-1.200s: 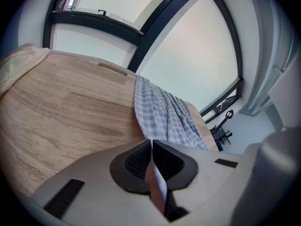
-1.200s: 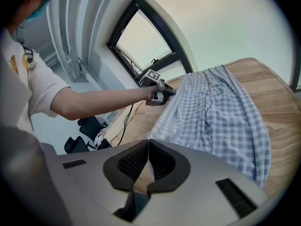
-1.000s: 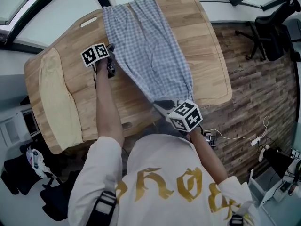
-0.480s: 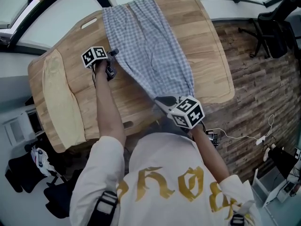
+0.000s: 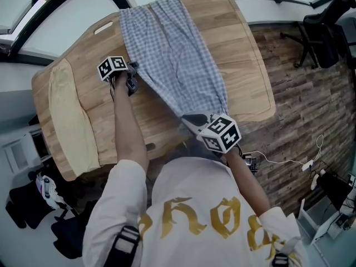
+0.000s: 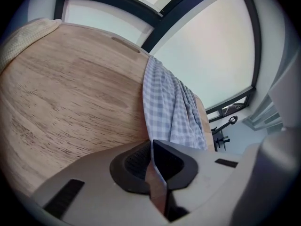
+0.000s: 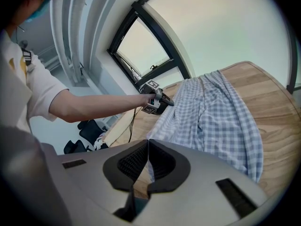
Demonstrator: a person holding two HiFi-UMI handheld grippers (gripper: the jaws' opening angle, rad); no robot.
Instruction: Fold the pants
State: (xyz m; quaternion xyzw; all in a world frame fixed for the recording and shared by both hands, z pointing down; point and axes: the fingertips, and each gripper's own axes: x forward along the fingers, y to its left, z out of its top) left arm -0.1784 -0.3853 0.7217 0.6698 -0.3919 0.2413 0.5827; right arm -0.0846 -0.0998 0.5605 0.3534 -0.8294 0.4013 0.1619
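Right gripper [image 5: 193, 122] is clamping the near end of the checked pants [image 5: 172, 60] at the wooden table's [image 5: 247, 54] near edge. Pants are lying flat, long axis running from near edge to far edge. Farther along, left gripper [image 5: 133, 70], jaws just closed, is pinching their left side.

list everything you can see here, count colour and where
table: one, light wood, centre
pants: one, blue-white check, lengthwise on it
cloth: one, cream, along the table's left end
office chair: one, black, floor at top right
cables: a few, white and black, floor at right
left hand-held gripper: one, grey, jaws just closed on the pants' left edge
right hand-held gripper: one, grey, shut on the pants' near end
shirt: one, white with gold print, bottom
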